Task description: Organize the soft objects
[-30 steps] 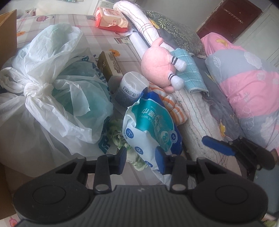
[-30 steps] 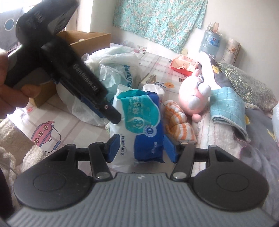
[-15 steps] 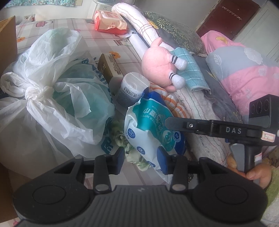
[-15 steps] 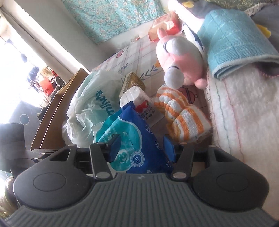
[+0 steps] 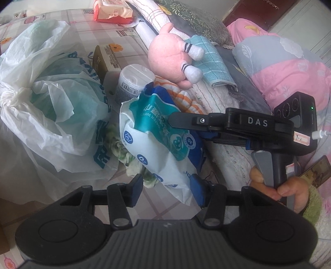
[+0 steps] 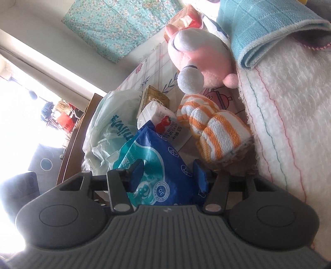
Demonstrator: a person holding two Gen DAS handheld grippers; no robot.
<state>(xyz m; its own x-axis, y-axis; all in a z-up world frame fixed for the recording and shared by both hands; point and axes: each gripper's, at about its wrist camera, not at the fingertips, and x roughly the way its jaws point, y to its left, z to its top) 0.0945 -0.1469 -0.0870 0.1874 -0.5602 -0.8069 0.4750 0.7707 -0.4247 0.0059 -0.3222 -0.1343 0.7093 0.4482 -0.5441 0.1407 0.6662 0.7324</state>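
Wipes pack (image 5: 159,132): near centre, propped against the white bag (image 5: 51,99).
Left gripper (image 5: 166,187): jaws just been opening, released around its near end.
Right gripper (image 6: 168,175): clenched on the pack.
Handling: likely soft, slippery film; grip mid-body.

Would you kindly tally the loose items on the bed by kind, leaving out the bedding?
Wipes packs: 2 (blue, red)
Plush toys: 1
Folded cloths: 2 (teal, orange-striped)
Plastic bags: 1
Cartons: 2 (white, brown)
Total: 8
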